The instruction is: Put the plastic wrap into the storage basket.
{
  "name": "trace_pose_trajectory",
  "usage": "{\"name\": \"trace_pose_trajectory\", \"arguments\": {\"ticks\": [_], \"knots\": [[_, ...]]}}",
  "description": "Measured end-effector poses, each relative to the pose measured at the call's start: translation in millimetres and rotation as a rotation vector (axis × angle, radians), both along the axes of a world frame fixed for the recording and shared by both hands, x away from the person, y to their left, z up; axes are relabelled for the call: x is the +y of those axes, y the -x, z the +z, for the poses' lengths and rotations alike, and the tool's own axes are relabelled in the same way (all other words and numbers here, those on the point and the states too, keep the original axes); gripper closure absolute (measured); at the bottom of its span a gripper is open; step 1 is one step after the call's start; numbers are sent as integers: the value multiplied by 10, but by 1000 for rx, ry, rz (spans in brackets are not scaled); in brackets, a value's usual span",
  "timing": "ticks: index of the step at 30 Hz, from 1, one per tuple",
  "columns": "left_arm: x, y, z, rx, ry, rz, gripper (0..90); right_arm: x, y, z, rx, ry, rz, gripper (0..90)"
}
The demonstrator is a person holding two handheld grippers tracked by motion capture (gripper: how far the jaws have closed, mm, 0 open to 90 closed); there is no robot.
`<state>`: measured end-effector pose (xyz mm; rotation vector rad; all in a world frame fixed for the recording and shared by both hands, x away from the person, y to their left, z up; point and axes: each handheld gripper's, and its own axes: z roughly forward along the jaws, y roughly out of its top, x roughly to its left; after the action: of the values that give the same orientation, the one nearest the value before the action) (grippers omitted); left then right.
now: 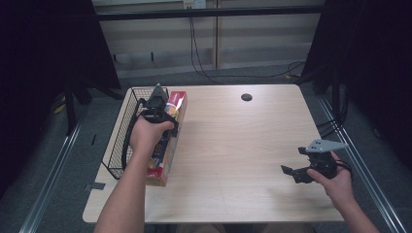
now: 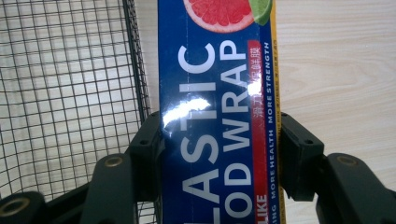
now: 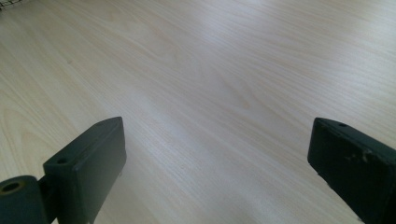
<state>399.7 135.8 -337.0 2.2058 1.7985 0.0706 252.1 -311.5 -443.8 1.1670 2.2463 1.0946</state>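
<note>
While my left gripper (image 2: 219, 154) clamps the plastic wrap box (image 2: 217, 112) between its jaws, just beside the wire basket (image 2: 70, 93), apparently on the table (image 1: 233, 141), my right gripper (image 3: 219, 172) hovers well apart, jaws spread wide.

Tabletop (image 1: 233, 145): pale wood grain, smooth, matt. Plastic-wrap box (image 2: 217, 116): glossy printed card. Basket (image 2: 70, 93): thin black wire mesh

Light wood table (image 1: 233, 160), black wire basket (image 1: 121, 141) at its left edge, small dark round disc (image 1: 246, 97) near the far edge
</note>
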Motion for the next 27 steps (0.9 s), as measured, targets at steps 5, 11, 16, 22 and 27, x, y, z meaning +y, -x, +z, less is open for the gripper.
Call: {"name": "trace_pose_trajectory", "arguments": {"ticks": [5,11,16,22,27], "knots": [[47,1,30,1,3,12,437,2,-4,-7,3,3,8,43],[114,2,69,-4,-4,27,437,9,-4,-11,5,6,10,43],[178,-8,110,-2,-2,27,437,13,-4,-15,2,8,9,44],[227,-3,110,0,-10,44,437,4,-7,-11,0,4,9,44],[281,-5,104,3,-17,44,437,18,-5,-20,10,6,14,44]]}}
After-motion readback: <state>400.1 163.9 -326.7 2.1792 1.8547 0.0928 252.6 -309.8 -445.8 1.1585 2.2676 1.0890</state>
